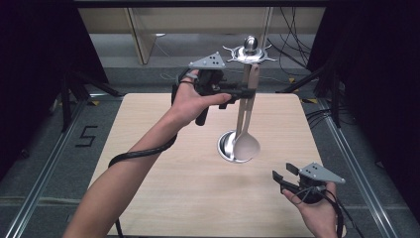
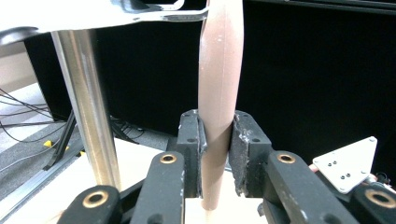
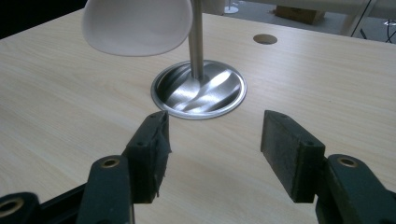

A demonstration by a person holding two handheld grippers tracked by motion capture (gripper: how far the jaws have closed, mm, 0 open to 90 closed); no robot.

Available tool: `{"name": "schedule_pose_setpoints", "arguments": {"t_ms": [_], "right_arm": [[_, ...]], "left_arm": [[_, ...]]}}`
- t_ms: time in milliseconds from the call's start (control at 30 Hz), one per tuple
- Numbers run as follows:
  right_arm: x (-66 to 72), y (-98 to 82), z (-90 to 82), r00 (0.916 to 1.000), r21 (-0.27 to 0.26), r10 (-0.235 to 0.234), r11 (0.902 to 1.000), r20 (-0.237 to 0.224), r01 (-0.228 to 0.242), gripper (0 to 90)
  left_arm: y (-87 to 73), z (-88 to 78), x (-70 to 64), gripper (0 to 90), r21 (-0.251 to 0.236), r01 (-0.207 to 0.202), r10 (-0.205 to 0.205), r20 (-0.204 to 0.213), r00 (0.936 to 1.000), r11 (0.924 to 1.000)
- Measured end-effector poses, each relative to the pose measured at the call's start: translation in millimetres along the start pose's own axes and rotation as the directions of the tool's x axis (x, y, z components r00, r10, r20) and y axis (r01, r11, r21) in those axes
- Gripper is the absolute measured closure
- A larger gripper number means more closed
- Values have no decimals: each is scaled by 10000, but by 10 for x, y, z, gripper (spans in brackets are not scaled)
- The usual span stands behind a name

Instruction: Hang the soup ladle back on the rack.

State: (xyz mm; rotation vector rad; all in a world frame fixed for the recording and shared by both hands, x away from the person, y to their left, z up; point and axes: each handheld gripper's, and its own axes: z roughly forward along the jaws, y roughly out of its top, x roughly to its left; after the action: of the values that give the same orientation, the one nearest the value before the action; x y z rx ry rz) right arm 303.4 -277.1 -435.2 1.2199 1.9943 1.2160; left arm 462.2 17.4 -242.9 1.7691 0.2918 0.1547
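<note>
A steel stand rises from a round base (image 1: 228, 148) at the table's middle, its pole (image 2: 86, 107) ending in a hooked top (image 1: 249, 51). Beside the pole hangs a ladle with a beige handle (image 2: 219, 70) and a white bowl (image 1: 246, 146) just above the base. My left gripper (image 1: 250, 90) is raised and shut on the upper handle; in the left gripper view its pads (image 2: 217, 140) press on both sides. My right gripper (image 1: 277, 179) rests low at the table's front right, open and holding nothing, and faces the base (image 3: 201, 91) and the bowl (image 3: 137, 23).
The wooden table (image 1: 163, 188) has a small round hole (image 3: 265, 38) near its far side. Black stands and cables lie on the floor behind and to the right. A cable trails from my left gripper along the forearm.
</note>
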Motion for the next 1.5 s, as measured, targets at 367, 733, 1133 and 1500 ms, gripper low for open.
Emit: {"name": "schedule_pose_setpoints", "arguments": {"t_ms": [367, 733, 1133, 1500], "right_arm": [[11, -4, 2, 9998, 72, 179, 9998, -72, -178, 427], [4, -6, 8, 9999, -11, 101, 9999, -40, -101, 427], [12, -11, 7, 9996, 26, 262, 9997, -72, -262, 426], [14, -6, -5, 9997, 17, 238, 9997, 31, -238, 427]], "left_arm": [[-43, 3, 22, 737, -283, 512, -508, 142, 9986, 9983], [-104, -15, 15, 728, -462, 1333, -1339, -104, 9909, 9900], [-147, -31, -8, 692, -525, 970, -1011, -815, 9915, 9939], [-188, -121, -127, 511, -161, -451, 409, -2057, 9778, 9989]]}}
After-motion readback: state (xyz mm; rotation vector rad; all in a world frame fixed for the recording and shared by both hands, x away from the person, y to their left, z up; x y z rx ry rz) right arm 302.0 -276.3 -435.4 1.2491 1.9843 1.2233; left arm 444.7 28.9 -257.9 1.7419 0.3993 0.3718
